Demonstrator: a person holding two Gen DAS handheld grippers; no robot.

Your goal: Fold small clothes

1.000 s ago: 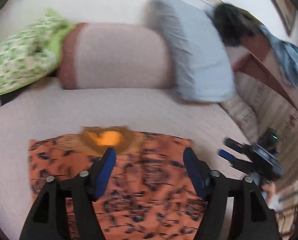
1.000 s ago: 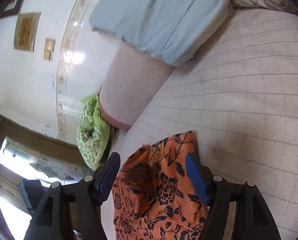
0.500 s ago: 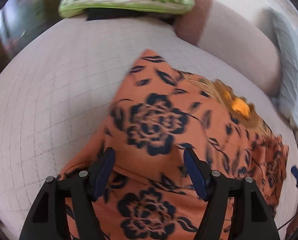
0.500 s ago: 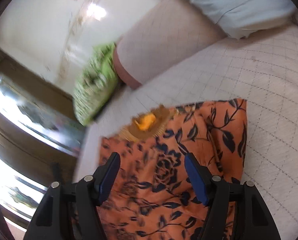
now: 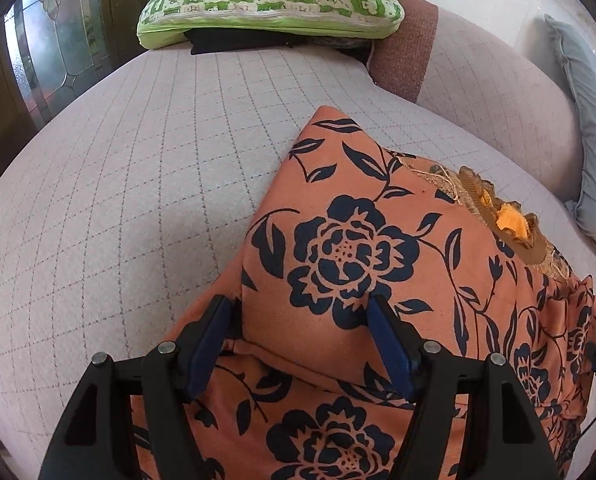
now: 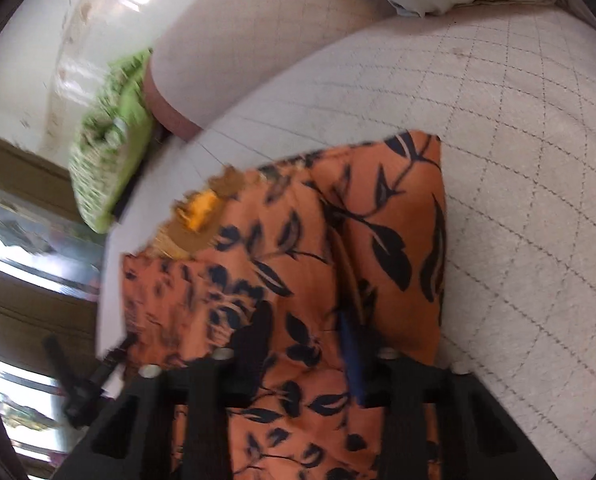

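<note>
I have the orange floral garment point(image 5: 378, 240) lying partly folded on the quilted bed point(image 5: 138, 180). My left gripper point(image 5: 298, 344) stands open over a raised fold. My right gripper point(image 6: 310, 344) is closing its jaws, with cloth between them.

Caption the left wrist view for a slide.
Open left hand-held gripper poised over a folded orange floral garment on a quilted sofa seat.
</note>
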